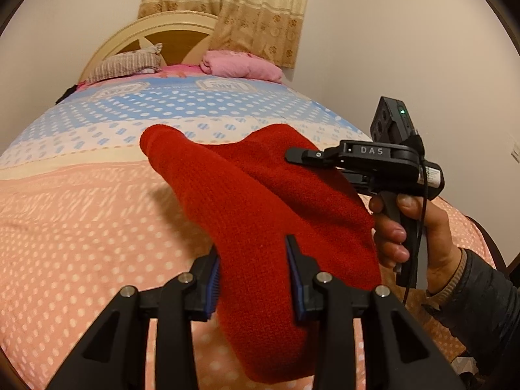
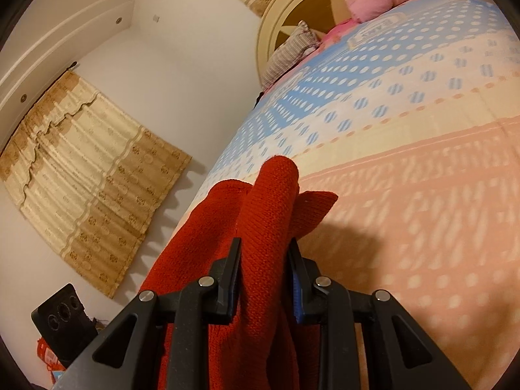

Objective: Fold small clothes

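Note:
A red knitted garment (image 1: 260, 201) is held up above the bed. My left gripper (image 1: 253, 253) is shut on its near part, the thick knit filling the gap between the blue pads. My right gripper (image 2: 265, 253) is shut on another bunched part of the same red garment (image 2: 266, 214). In the left wrist view the right gripper (image 1: 292, 156) comes in from the right, held by a hand, with its fingers at the garment's far edge. The cloth hangs slack between and below both grippers.
The bed (image 1: 81, 227) has a dotted cover, pink near and blue far. A striped pillow (image 1: 126, 63) and a pink folded blanket (image 1: 240, 65) lie at the headboard (image 1: 136, 35). Curtains (image 2: 87, 162) hang on the walls. A black device (image 2: 61, 318) shows lower left.

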{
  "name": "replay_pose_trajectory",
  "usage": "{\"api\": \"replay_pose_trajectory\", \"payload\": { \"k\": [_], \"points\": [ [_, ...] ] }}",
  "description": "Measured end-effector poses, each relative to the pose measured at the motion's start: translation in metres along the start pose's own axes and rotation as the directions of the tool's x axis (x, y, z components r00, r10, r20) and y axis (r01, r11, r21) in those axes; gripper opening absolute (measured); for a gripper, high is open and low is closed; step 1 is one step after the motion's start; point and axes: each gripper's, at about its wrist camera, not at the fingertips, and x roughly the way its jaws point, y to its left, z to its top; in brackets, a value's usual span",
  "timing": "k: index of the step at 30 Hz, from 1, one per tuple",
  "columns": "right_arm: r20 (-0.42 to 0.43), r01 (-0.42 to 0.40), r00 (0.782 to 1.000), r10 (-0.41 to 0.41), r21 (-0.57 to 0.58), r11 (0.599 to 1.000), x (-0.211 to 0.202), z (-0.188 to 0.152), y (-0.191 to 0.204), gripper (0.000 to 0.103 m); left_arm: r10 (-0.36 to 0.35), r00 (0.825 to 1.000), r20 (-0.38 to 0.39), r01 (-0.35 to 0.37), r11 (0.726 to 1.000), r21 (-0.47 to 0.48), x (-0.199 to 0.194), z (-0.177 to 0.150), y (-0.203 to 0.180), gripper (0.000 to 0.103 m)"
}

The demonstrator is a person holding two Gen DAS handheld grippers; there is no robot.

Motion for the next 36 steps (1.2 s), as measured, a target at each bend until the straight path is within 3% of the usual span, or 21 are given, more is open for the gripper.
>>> {"api": "replay_pose_trajectory", "payload": {
  "k": [16,36],
  "points": [
    [-0.109,-0.049,0.993,0.046,-0.025,0.999,0.074,-0.011,0.039,0.026,0.093,0.996,0.013,-0.092,0.994,-0.058,-0.015,-0.023,0.041,0.037],
    [-0.191,-0.041,0.981,0.037,-0.016,0.999,0.112,-0.025,0.039,0.026,0.103,0.994,-0.047,-0.107,0.990,-0.095,-0.020,-0.066,0.066,0.037]
  ]
}}
